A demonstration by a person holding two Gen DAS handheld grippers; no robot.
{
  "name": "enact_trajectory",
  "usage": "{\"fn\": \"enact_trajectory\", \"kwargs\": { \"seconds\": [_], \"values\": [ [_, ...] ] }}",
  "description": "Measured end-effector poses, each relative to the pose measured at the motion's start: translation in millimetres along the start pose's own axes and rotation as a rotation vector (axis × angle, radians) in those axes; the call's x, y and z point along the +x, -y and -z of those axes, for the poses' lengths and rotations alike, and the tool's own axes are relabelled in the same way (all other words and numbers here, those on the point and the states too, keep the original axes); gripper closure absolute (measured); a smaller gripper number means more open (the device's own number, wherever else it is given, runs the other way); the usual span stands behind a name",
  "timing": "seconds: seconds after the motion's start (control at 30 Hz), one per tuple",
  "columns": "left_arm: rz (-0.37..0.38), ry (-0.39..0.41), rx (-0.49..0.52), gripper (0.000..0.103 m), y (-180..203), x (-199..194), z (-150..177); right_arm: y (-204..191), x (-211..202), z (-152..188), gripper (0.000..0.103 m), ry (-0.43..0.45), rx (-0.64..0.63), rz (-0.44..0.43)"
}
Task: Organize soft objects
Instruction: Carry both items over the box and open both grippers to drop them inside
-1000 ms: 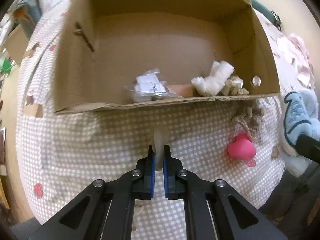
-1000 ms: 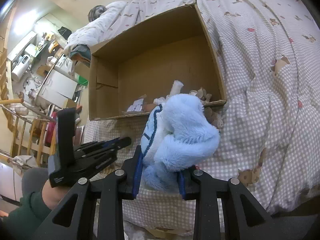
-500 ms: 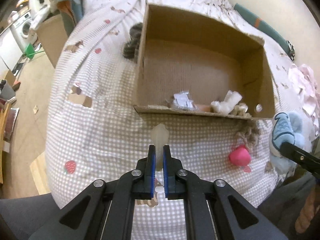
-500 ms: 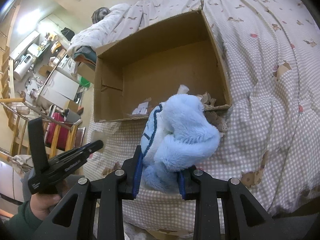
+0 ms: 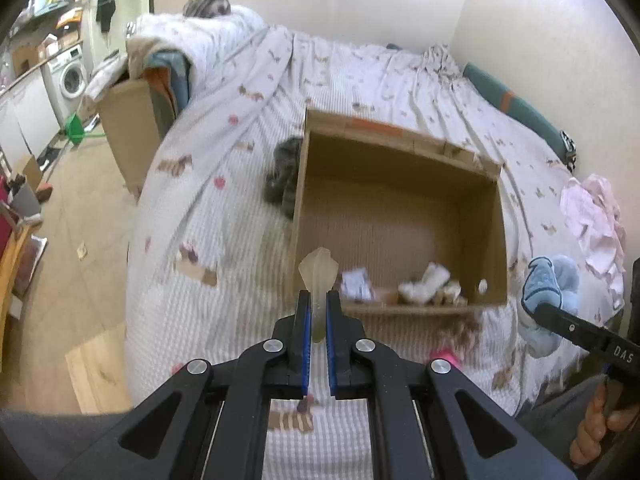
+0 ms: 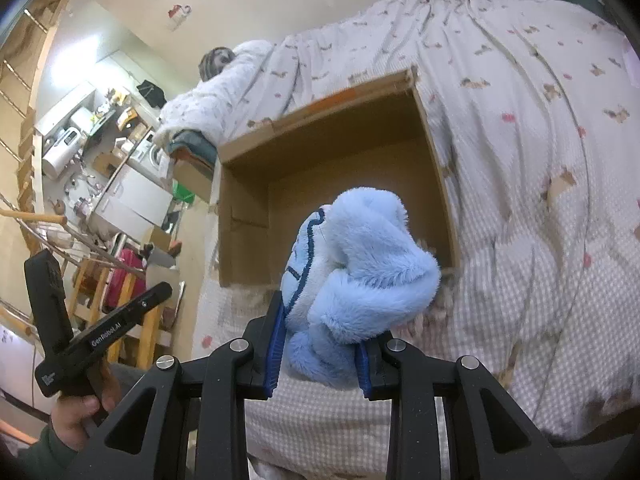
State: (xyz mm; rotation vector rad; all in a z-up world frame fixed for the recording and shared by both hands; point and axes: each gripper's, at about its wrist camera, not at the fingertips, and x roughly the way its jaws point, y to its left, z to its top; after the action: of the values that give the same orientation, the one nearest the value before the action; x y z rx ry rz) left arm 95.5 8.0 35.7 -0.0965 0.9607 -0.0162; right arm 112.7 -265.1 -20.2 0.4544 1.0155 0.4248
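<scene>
My left gripper is shut on a small pale translucent soft piece, held above the bed in front of the open cardboard box. My right gripper is shut on a fluffy light blue plush, also held up in front of the box; the plush shows at the right of the left wrist view. In the box lie a white cloth bundle, a packet and a knotted rope toy.
A pink soft toy and a rope toy lie on the checked bedspread below the box. A grey item lies left of the box, pink cloth at the right. Floor and furniture lie left of the bed.
Both grippers have risen and pulled back from the box with their objects still held; the left view now takes in the whole bed and box from higher up.
</scene>
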Motion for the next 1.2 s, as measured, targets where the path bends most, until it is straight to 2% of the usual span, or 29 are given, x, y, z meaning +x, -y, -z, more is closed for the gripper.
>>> {"fn": "enact_trajectory", "kwargs": {
  "seconds": [0.33, 0.57, 0.77, 1.2],
  "values": [
    [0.011, 0.047, 0.051, 0.097, 18, 14, -52, -11, 8, -40, 0.071, 0.036, -0.046, 0.023],
    [0.021, 0.048, 0.072, 0.097, 30, 35, -72, -10, 21, -59, 0.071, 0.050, -0.056, 0.041],
    [0.022, 0.028, 0.092, 0.097, 38, 64, -77, -2, 46, -61, 0.071, 0.026, -0.058, 0.079],
    [0.021, -0.029, 0.112, 0.097, 46, 124, -63, 16, 88, -57, 0.071, -0.055, -0.037, 0.122]
  ]
}}
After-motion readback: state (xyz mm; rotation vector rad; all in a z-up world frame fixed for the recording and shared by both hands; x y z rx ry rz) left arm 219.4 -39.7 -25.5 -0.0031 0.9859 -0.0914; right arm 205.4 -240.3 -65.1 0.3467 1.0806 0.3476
